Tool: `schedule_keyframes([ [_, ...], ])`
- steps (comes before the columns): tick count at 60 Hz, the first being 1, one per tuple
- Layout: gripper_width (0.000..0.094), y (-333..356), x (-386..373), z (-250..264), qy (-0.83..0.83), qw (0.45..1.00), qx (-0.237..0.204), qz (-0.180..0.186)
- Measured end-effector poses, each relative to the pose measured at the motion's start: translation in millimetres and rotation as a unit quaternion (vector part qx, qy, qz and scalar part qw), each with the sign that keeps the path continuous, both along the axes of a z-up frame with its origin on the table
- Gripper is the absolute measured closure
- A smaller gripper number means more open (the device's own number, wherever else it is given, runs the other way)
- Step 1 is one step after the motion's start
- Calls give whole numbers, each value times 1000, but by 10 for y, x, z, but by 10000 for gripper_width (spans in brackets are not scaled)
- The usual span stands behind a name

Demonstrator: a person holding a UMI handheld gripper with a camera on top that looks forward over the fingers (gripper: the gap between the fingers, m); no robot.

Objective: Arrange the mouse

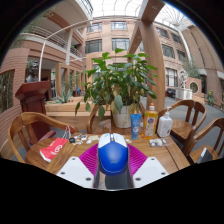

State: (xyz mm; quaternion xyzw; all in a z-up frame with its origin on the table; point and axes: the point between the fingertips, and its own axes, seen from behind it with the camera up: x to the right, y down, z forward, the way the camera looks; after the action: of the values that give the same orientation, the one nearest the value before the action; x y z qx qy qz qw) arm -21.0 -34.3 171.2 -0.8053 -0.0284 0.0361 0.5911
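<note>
Rear of blue mouse [113, 157] hidden between the gripper [113, 166] fingers, contact with pads unclear. Bottles [143, 123] beyond too small for labels. Pot of plant [117, 84] hidden behind them. Red item [53, 148] on bench [75, 158] unidentifiable.

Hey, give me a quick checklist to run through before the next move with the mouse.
1. Blue mouse between the hand-held gripper fingers: ok.
2. Both pads pressing on the mouse: cannot tell.
3. Mouse held level: ok.
4. Pink mat lies just ahead on the table: ok.
5. Bottles and potted plant stand beyond the mat, apart from the mouse: ok.
6. Mouse lifted or resting: cannot tell.
</note>
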Motion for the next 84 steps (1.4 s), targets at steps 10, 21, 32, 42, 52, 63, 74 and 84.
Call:
schedule_keyframes([
  [10,555,192,594,-1198,-27,992,-114,-38],
  [21,465,110,762,-1814,-20,984,-173,-48],
  [32,128,-7,784,-1597,-10,985,-162,-51],
  [42,75,-359,770,-1017,-21,989,-132,-57],
  [52,80,-889,709,-494,-27,993,-103,-60],
  [63,79,-1499,600,-205,-33,994,-92,-56],
  [74,81,-1951,582,-84,-41,994,-87,-58],
  [84,81,-2163,594,-72,-37,993,-90,-60],
])
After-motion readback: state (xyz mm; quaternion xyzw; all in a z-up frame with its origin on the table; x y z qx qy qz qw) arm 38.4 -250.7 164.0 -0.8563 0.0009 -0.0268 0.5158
